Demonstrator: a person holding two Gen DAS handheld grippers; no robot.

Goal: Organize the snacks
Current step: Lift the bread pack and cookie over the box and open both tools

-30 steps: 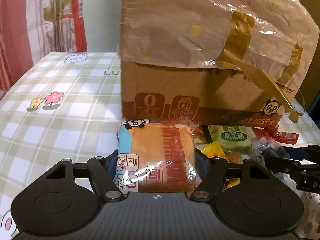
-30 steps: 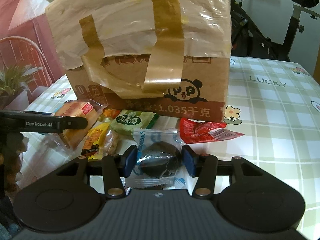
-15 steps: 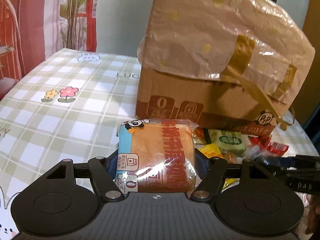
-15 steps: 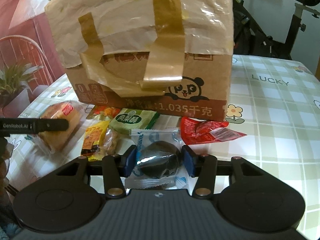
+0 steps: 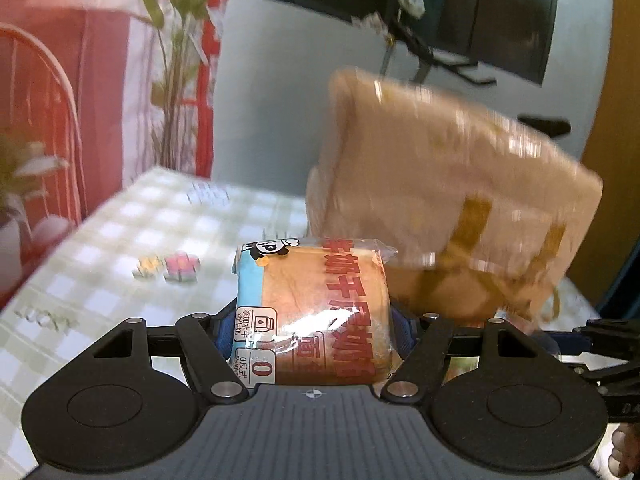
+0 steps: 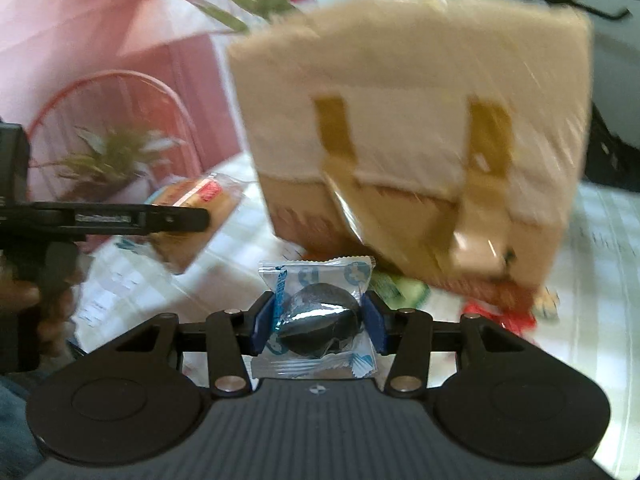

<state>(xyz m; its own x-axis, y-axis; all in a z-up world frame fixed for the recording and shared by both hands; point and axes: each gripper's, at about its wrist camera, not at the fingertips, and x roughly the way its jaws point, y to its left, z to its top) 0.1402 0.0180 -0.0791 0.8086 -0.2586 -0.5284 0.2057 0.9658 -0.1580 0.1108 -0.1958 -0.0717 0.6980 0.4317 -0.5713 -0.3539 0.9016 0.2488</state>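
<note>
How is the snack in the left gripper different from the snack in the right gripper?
The bread packet in the left gripper is big, blocky and golden-brown, with red writing and a blue edge. The dark round snack in the right gripper is smaller, nearly black, in a mostly clear wrapper with blue print. The bread fills wide-set jaws; the dark snack sits in narrower ones. Both are sealed in plastic and squeezed from both sides.

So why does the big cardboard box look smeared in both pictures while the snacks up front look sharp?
Left wrist view: cardboard box and tablecloth streak with motion blur; the gripped bread pack stays crisp. Right wrist view: same smear; the dark snack packet is sharp, with glare on its wrapper.
</note>
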